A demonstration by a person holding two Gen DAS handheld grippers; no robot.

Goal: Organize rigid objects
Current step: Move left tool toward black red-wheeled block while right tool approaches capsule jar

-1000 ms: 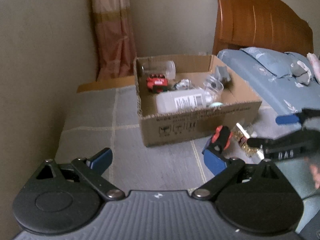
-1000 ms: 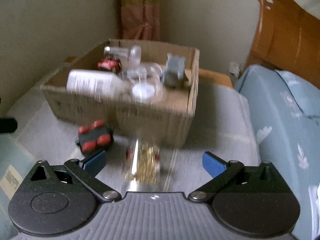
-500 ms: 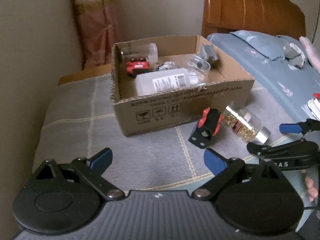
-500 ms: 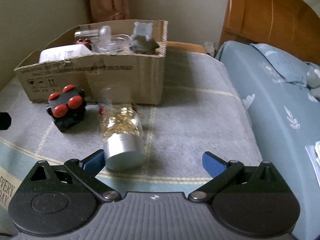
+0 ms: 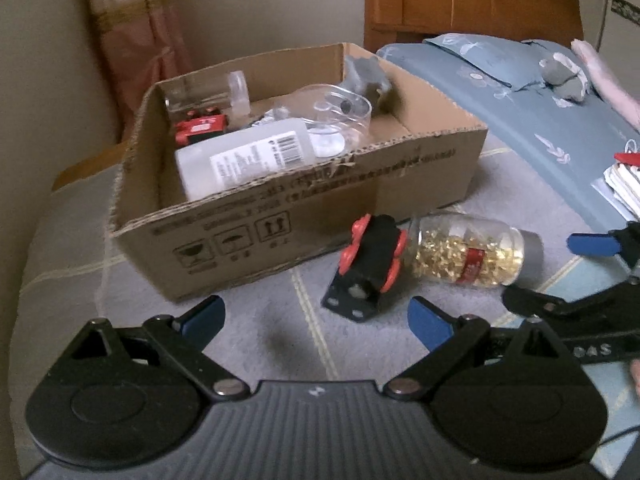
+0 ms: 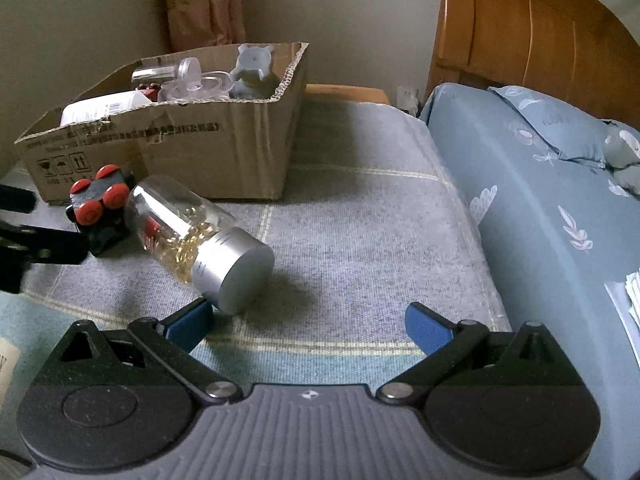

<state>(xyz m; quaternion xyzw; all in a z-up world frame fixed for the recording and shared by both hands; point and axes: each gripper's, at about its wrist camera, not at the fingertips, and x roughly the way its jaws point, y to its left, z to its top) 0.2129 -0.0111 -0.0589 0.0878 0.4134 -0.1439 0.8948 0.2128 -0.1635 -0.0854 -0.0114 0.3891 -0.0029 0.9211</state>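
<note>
A cardboard box (image 5: 420, 176) (image 6: 224, 148) stands on the grey blanket and holds a white bottle (image 5: 244, 160), clear containers, a red toy and a grey figure (image 6: 254, 70). In front of it lie a black block with red buttons (image 5: 370, 260) (image 6: 100, 208) and a clear jar of gold pieces with a silver lid (image 5: 472, 254) (image 6: 200, 240), on its side. My left gripper (image 5: 316, 316) is open and empty, just short of the black block. My right gripper (image 6: 308, 320) is open and empty; its left fingertip (image 6: 192, 320) is next to the jar's lid.
A blue quilted bed (image 6: 540, 200) with a wooden headboard (image 6: 540, 28) runs along the right. A wall and a curtain (image 5: 136, 40) stand behind the box. Papers (image 5: 624, 184) lie on the bed. The right gripper shows in the left wrist view (image 5: 592, 276).
Both grippers have pulled back and down from the box. The black block and the jar now lie closer and larger in both views. Both grippers stay open.
</note>
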